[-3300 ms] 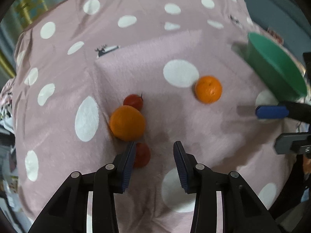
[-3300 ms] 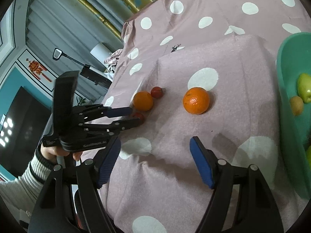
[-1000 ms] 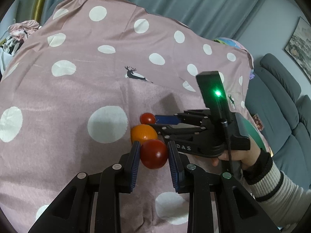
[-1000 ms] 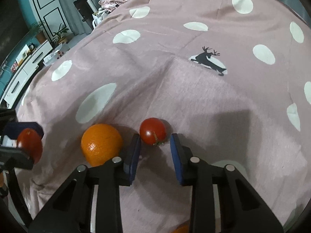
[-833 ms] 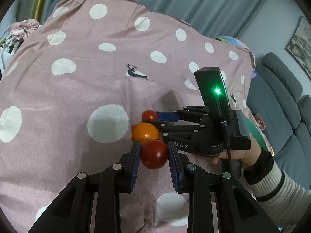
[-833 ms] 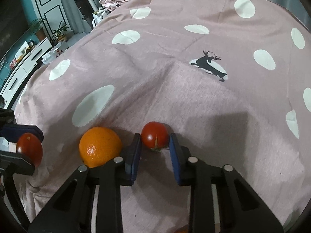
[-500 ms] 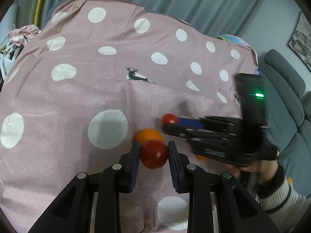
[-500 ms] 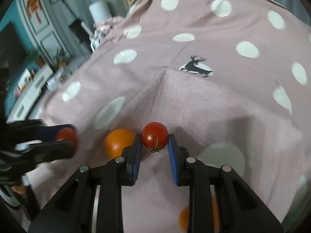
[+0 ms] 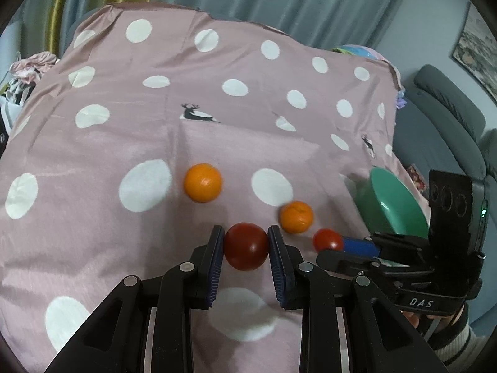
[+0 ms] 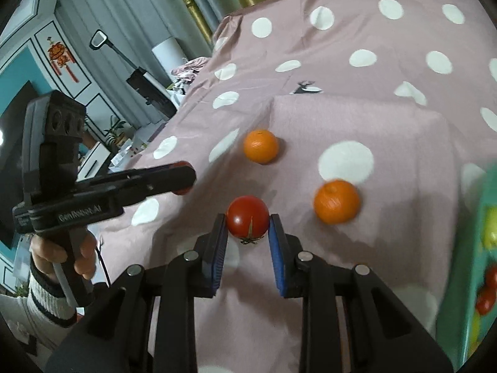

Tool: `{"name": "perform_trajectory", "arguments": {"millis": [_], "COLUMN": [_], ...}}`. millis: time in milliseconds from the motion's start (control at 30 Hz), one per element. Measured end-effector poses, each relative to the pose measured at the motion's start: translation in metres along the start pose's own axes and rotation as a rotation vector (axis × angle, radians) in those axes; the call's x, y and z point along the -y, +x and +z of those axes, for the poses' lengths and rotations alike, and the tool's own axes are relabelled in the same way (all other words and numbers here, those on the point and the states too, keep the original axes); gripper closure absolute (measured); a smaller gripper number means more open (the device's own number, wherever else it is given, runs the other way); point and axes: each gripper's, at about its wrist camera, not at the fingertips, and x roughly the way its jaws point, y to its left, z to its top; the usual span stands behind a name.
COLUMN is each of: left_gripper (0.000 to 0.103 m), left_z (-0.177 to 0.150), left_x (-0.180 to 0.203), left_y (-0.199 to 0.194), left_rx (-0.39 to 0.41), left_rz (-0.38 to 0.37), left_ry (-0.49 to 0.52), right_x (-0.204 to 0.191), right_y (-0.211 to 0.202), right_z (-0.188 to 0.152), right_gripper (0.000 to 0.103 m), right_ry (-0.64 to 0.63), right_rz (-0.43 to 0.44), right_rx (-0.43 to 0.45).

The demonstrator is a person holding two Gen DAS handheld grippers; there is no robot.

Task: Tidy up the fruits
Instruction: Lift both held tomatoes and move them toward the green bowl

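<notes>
My left gripper (image 9: 246,245) is shut on a dark red tomato (image 9: 246,250), held above the pink dotted cloth (image 9: 93,217). My right gripper (image 10: 248,228) is shut on a red tomato (image 10: 247,216) with its stem down; it also shows in the left wrist view (image 9: 327,240). Two oranges lie on the cloth, one farther left (image 9: 202,182) and one nearer the bowl (image 9: 296,216); in the right wrist view they sit up the cloth (image 10: 260,146) and to the right (image 10: 337,201). The green bowl (image 9: 394,205) stands at the right.
The bowl's rim (image 10: 484,233) in the right wrist view holds several fruits, yellow-green and red. A grey sofa (image 9: 450,115) is beyond the bowl. Curtains, a cabinet and a floor lamp (image 10: 124,59) stand past the cloth's far edge.
Both grippers lifted their tomatoes off the cloth and swung right toward the green bowl. The right gripper moved from beside the far orange to low right in the left wrist view.
</notes>
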Motion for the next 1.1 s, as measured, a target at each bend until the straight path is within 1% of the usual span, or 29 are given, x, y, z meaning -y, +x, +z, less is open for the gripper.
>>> {"name": "perform_trajectory", "arguments": {"millis": [233,500,800,1100], "left_gripper": [0.075,0.075,0.075,0.075], "left_z": [-0.009,-0.014,-0.015,-0.015], "left_x": [0.024,0.043,0.056,0.065], "left_y": [-0.009,-0.021,-0.03,-0.036], "left_rx": [-0.003,0.007,0.02,0.034], "left_rz": [0.004,0.009,0.009,0.01], "left_ry": [0.026,0.055,0.08,0.098], "right_x": [0.001,-0.001,-0.005,-0.006], "right_y": [-0.024,-0.043,-0.062,-0.072], "right_z": [-0.017,-0.021,-0.025,-0.027], "right_gripper": [0.076,0.076,0.076,0.076], "right_ry": [0.027,0.021,0.012,0.009], "right_rz": [-0.003,0.008,0.018,0.022], "right_rx": [0.032,0.075,0.118,0.147]}}
